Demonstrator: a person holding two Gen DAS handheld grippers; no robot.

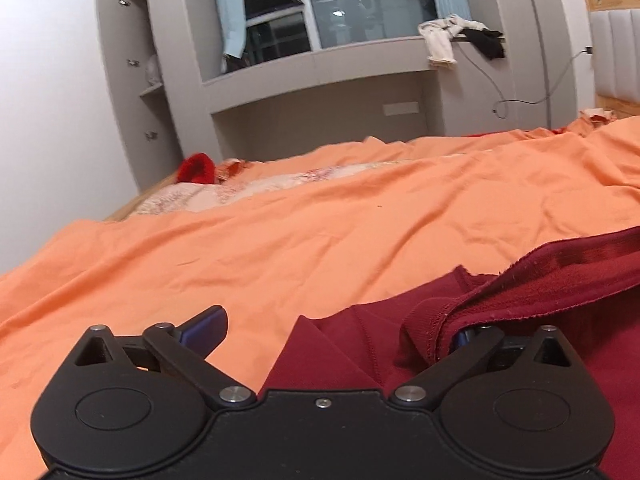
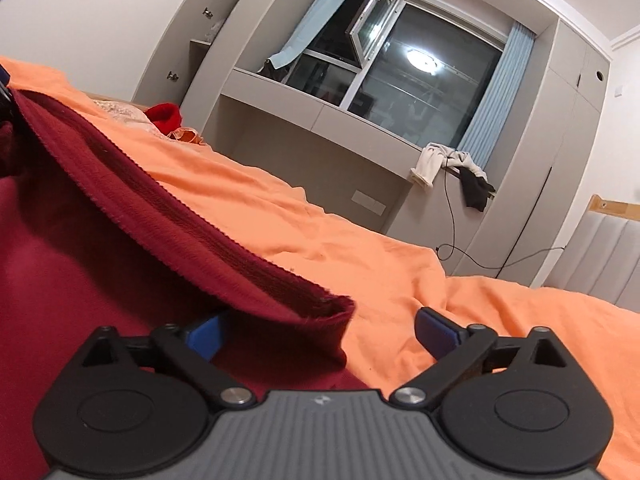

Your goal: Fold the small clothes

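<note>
A dark red garment [image 1: 520,292] lies on the orange bed sheet [image 1: 280,248], filling the lower right of the left wrist view. My left gripper [image 1: 334,334] is open wide. Its left fingertip [image 1: 204,330] rests over bare sheet, and its right one is tucked under a fold of the garment's hem. In the right wrist view the same garment [image 2: 100,240] covers the left side, with a ribbed edge folded over. My right gripper [image 2: 322,334] is open too. One of its fingertips [image 2: 206,336] sits under that fold, the other over the sheet [image 2: 400,264]. Neither gripper pinches cloth.
A bright red item [image 1: 198,168] lies at the bed's far end beside a floral cover [image 1: 240,188]. Behind the bed stands a grey built-in cabinet [image 1: 320,92] with a window. Pale and black clothes [image 1: 460,40] hang on its ledge, with a cable below. A padded headboard [image 2: 600,256] is at right.
</note>
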